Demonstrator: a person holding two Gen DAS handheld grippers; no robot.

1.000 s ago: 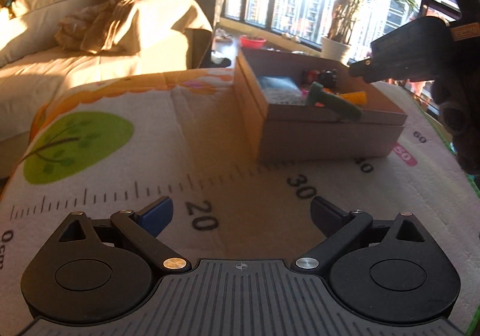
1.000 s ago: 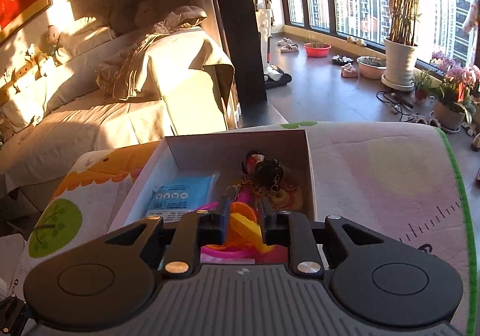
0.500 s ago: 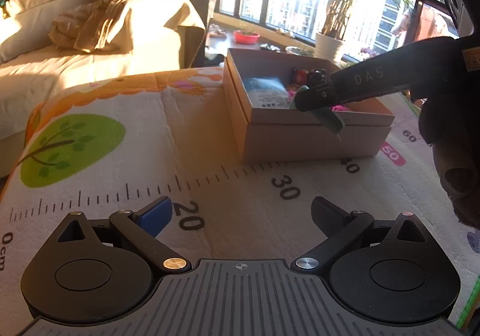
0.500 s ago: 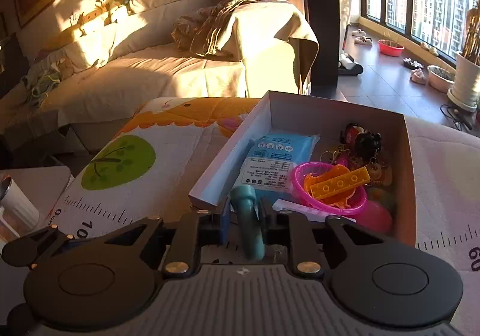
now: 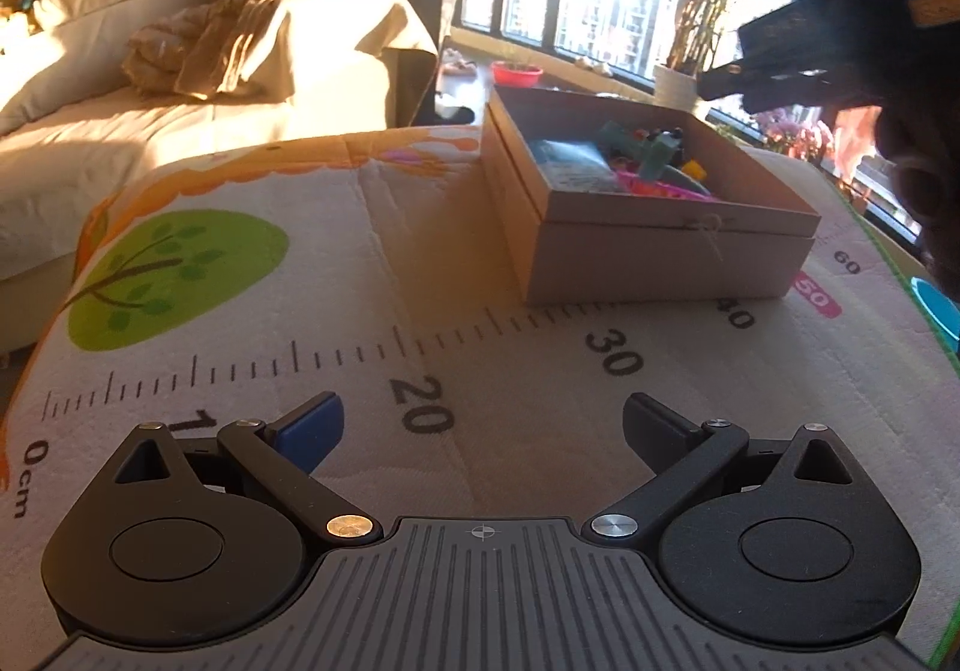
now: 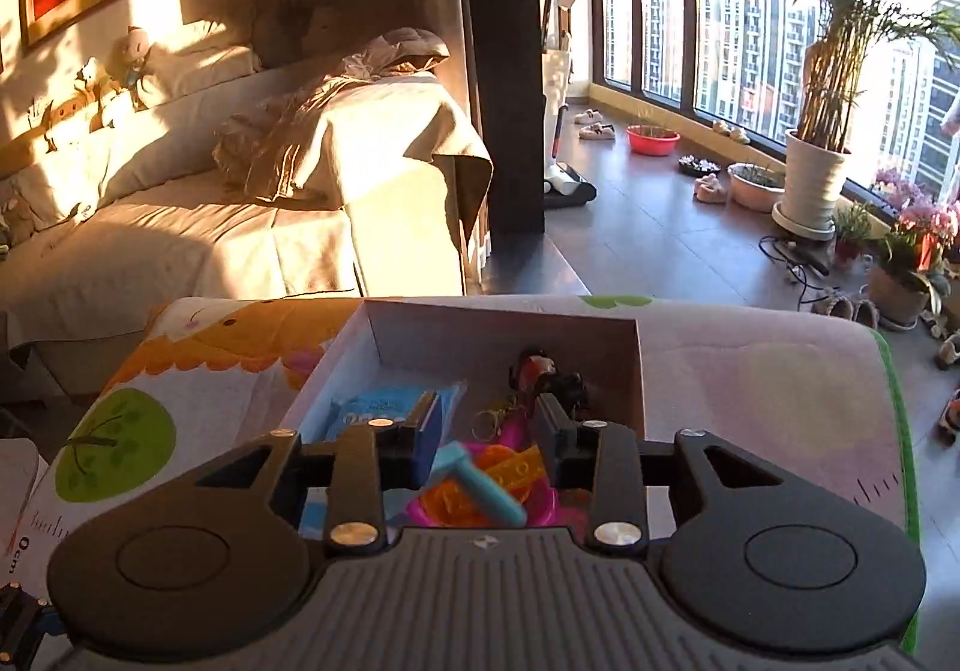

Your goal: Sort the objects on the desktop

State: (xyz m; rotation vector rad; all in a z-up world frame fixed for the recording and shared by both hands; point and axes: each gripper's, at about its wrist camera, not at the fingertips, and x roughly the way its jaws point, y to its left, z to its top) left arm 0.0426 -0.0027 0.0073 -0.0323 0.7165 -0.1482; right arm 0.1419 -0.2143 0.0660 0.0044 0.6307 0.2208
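Note:
A cardboard box (image 5: 660, 245) stands on the printed mat, also in the right wrist view (image 6: 498, 329). Inside lie a blue tissue pack (image 6: 366, 410), a pink ring with orange and yellow bricks (image 6: 510, 476), dark keychain figures (image 6: 546, 377) and a teal L-shaped piece (image 6: 480, 485), which lies loose on the pink ring. My right gripper (image 6: 489, 434) is open, above the box, holding nothing; it also shows in the left wrist view (image 5: 828, 53). My left gripper (image 5: 480, 425) is open and empty over the mat near the 20 mark.
The mat (image 5: 240, 323) with a ruler print and a green tree covers the table. A bed (image 6: 210, 215) with blankets lies behind. A dark pillar (image 6: 504, 71), potted plants (image 6: 822, 173) and windows are at the back right.
My right gripper has opened and let the teal piece drop into the box. It has lifted and drawn back to the right. The left gripper has stayed open over the mat.

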